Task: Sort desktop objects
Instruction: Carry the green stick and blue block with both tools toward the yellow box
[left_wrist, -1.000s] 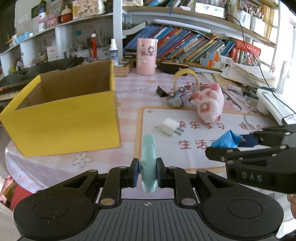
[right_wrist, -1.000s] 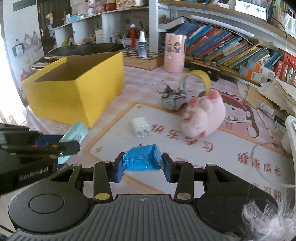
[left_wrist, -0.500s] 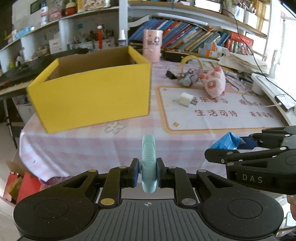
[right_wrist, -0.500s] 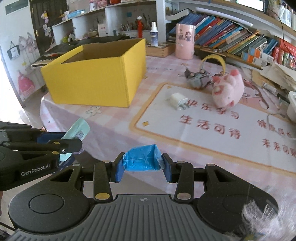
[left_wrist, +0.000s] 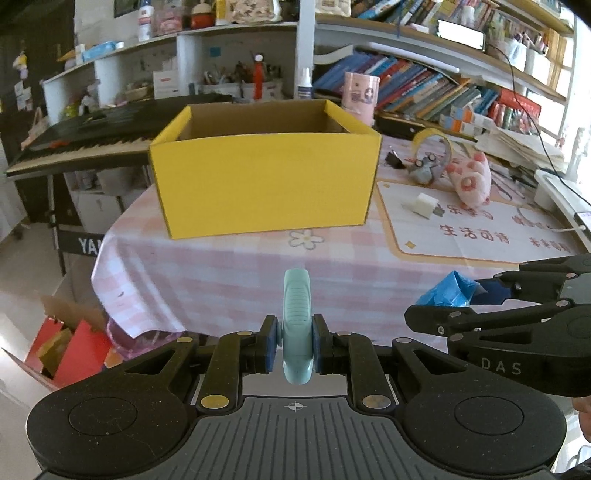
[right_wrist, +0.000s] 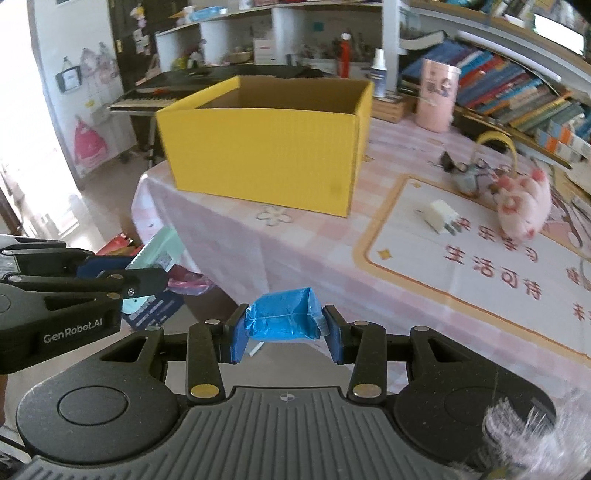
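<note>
- Grippers both loaded: left gripper (left_wrist: 295, 345) clamps a teal case (left_wrist: 297, 325) edge-on; right gripper (right_wrist: 282, 330) pinches a blue packet (right_wrist: 282, 319).
- Yellow box (left_wrist: 266, 184) lies ahead, open-topped, seemingly nearer the left.

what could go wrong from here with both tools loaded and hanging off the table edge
1. The left tool pinches the teal object only at its lower end, so it could pivot or slip and fall to the floor rather than onto the table.
2. The blue packet in the right tool looks soft and crumpled; it might squeeze out.
3. Both tools sit close together, and the yellow box has tall walls: they could bump each other or its near wall.
</note>
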